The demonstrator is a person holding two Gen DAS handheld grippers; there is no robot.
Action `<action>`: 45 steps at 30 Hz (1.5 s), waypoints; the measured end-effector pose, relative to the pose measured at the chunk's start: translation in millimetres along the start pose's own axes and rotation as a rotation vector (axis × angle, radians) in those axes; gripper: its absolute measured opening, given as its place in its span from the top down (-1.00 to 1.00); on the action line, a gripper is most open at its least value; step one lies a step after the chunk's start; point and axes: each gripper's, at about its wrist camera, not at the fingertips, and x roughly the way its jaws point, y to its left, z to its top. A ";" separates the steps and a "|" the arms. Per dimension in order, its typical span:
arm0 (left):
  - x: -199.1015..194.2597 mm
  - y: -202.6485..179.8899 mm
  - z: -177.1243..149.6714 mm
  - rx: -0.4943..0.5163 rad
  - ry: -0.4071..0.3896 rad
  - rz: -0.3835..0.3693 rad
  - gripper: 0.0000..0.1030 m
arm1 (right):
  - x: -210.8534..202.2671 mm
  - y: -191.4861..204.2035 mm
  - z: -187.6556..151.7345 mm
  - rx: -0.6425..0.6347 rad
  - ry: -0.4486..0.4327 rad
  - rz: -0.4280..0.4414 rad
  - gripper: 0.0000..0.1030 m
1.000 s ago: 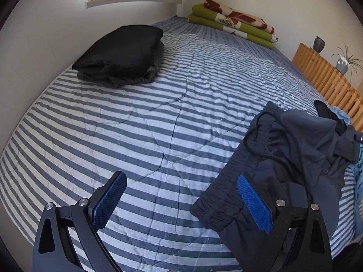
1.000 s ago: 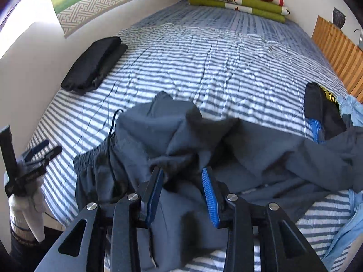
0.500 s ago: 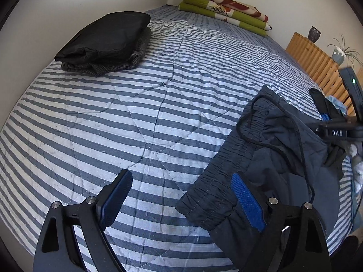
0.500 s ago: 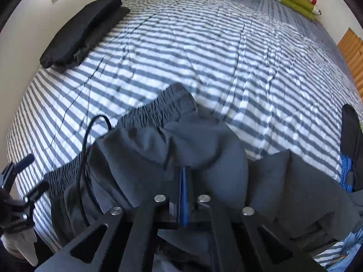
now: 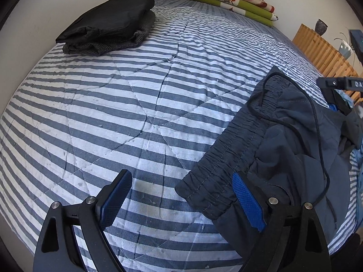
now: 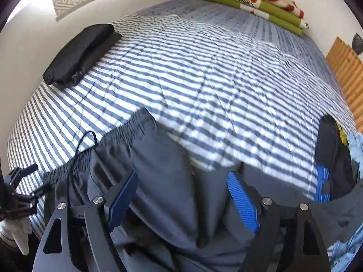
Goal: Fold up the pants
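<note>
Dark grey pants (image 5: 283, 136) lie crumpled near the front right of the striped bed (image 5: 113, 102), their elastic waistband (image 5: 229, 149) facing left with a black drawstring (image 5: 315, 122) looped over it. My left gripper (image 5: 181, 199) is open just above the bed. The waistband's near corner sits between its fingers, close to the right pad (image 5: 247, 204). My right gripper (image 6: 182, 200) is open and hovers over the pants (image 6: 163, 170), whose cloth lies loose under and between its fingers. The left gripper (image 6: 20, 192) shows at the left edge of the right wrist view.
A stack of folded black clothes (image 5: 109, 22) rests by the wall at the far left. Folded green and red blankets (image 5: 229, 2) lie at the head of the bed. A wooden slatted rail (image 5: 322, 52) lines the right side. More garments (image 6: 333, 158) are heaped at the right.
My right gripper, shut on a raised fold of the pants half a second ago, has opened and the cloth has dropped flatter. The left gripper stayed open and came closer to the waistband corner.
</note>
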 end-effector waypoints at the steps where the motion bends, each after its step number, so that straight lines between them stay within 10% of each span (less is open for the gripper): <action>1: 3.6 -0.6 -0.9 -0.013 0.010 -0.010 -0.78 | 10.3 7.8 11.2 -0.012 0.012 0.006 -0.52; 4: 14.2 -6.9 -3.9 -0.034 0.038 -0.068 -0.72 | 51.3 19.4 39.0 0.004 0.071 0.009 -0.52; 7: 11.2 -16.9 -7.1 0.018 0.018 -0.096 -0.13 | 90.7 22.8 48.0 0.025 0.159 -0.014 -0.43; 10: 2.7 -11.7 -8.1 -0.003 -0.014 -0.111 0.25 | 104.4 25.3 42.6 0.045 0.212 0.063 0.64; 19: -67.7 68.0 0.8 -0.188 -0.189 -0.144 0.65 | 31.5 123.8 91.5 -0.157 -0.046 -0.010 0.87; 29: -189.0 217.9 -2.8 -0.522 -0.521 0.066 0.71 | -25.8 355.7 202.2 -0.398 -0.322 0.161 0.87; 34: -178.6 253.0 -3.3 -0.582 -0.439 0.286 0.44 | -8.9 435.6 227.8 -0.435 -0.299 0.257 0.53; 39: -184.4 233.7 -4.3 -0.520 -0.478 0.356 0.06 | 0.0 419.1 220.8 -0.388 -0.271 0.241 0.18; 45: -162.8 150.8 16.1 -0.320 -0.427 0.136 -0.19 | -16.7 284.2 173.5 -0.201 -0.223 0.237 0.18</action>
